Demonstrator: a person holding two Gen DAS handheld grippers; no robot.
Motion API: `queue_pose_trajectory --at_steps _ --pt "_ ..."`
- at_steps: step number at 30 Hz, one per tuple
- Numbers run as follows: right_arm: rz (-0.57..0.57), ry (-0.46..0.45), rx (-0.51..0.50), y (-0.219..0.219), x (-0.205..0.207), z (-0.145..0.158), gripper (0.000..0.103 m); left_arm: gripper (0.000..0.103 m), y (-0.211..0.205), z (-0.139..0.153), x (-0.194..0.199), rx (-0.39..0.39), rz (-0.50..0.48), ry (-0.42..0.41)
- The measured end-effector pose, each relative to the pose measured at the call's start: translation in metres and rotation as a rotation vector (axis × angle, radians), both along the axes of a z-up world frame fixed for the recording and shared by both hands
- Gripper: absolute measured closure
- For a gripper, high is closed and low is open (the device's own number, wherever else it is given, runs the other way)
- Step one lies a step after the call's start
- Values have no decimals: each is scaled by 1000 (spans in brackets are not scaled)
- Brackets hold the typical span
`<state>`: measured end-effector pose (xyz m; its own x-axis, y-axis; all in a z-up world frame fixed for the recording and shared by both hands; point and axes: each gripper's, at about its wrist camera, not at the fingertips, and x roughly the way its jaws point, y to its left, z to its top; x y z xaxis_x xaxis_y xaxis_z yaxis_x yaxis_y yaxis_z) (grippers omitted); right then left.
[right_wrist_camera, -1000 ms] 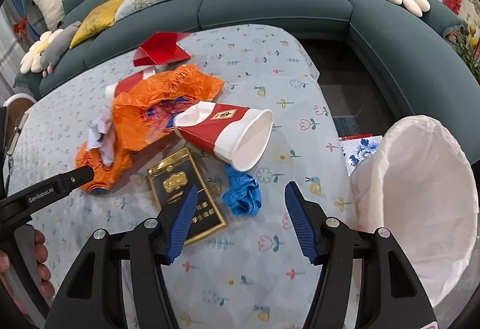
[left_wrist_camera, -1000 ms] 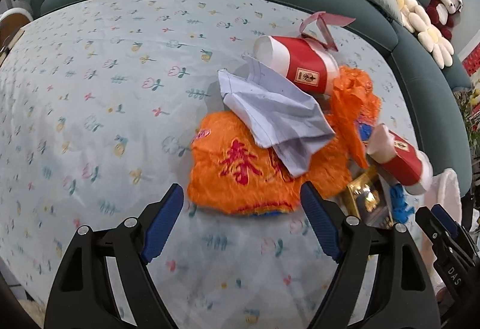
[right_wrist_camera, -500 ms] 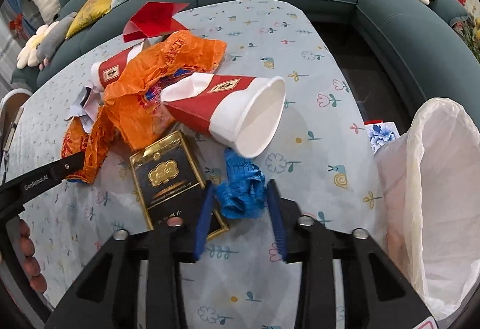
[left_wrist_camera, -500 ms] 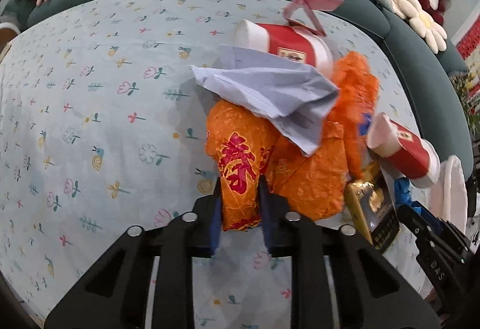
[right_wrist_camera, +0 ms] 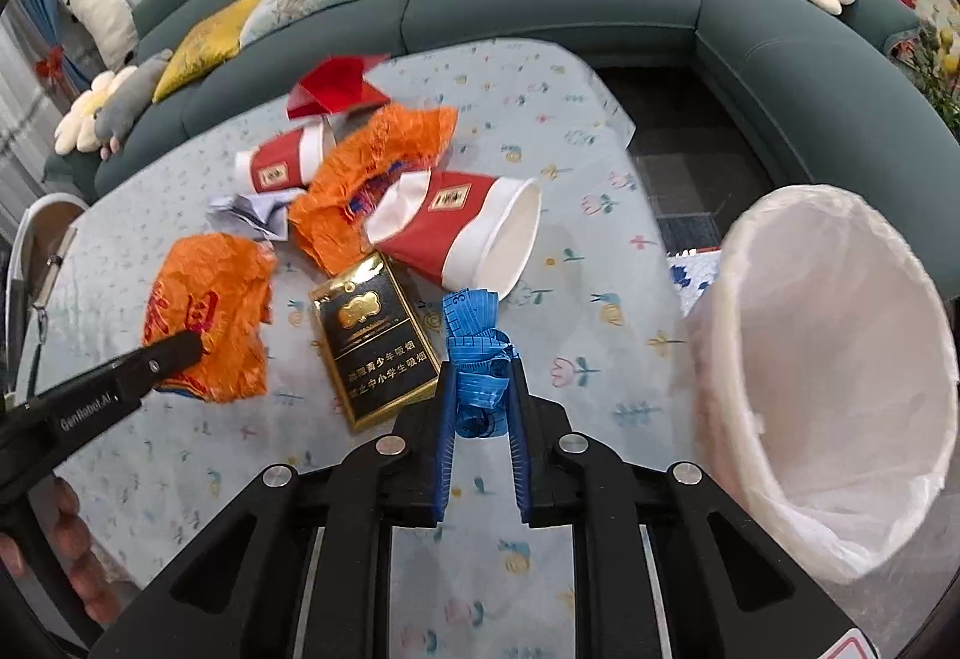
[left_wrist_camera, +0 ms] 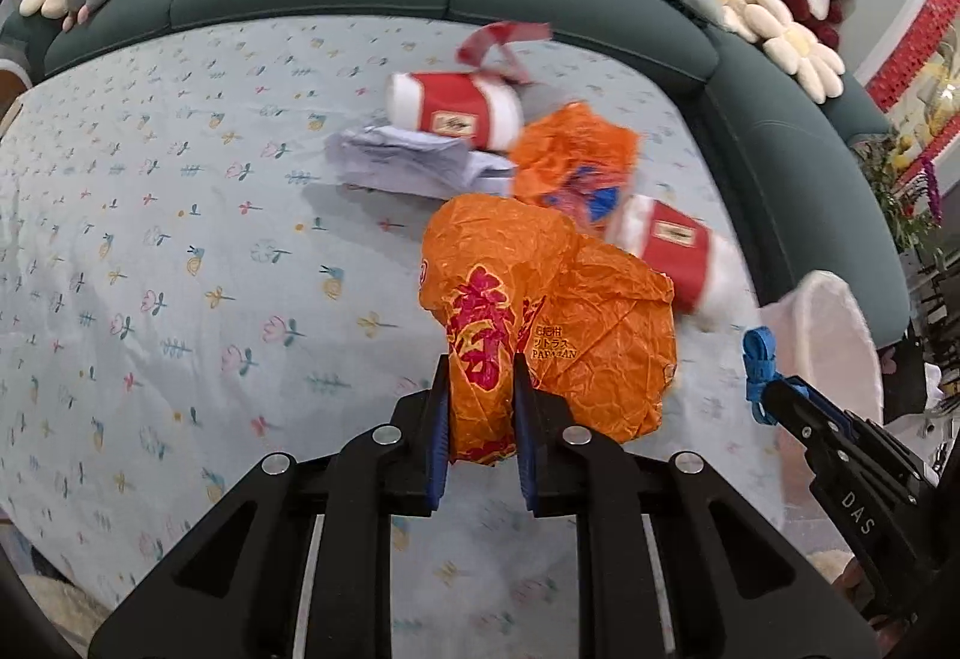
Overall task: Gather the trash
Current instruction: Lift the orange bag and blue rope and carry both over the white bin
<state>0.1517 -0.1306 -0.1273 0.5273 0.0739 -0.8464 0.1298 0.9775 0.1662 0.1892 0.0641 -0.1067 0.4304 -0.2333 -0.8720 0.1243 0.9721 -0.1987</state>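
Holding, right gripper (right_wrist_camera: 480, 407): we note it closing, pads pinching the blue tape bundle (right_wrist_camera: 477, 359) above the table (right_wrist_camera: 570, 131).
Holding, left gripper (left_wrist_camera: 478, 419): clenched on the orange wrapper (left_wrist_camera: 558, 311).
Bin direction: lined trash bin (right_wrist_camera: 840, 359) lies to our right, beside the table edge.
Nearer hand: right; we judge it goes first.

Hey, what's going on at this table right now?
A person is clearing trash off a floral tablecloth with two handheld grippers. The left gripper pinches a crumpled orange wrapper; the right gripper is closing on a blue tape measure. Two red paper cups, crumpled paper and a black-and-gold box remain. A lined bin waits alongside.
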Motion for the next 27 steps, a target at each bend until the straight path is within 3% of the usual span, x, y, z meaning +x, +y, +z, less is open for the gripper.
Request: queue_pose_trajectory --at_steps 13,27 --pt "-77 -132 0 -48 -58 62 88 85 -71 59 -52 -26 -138 -94" --pt "-207 -223 -23 -127 -108 95 88 85 -165 89 -86 -42 -312 -144"
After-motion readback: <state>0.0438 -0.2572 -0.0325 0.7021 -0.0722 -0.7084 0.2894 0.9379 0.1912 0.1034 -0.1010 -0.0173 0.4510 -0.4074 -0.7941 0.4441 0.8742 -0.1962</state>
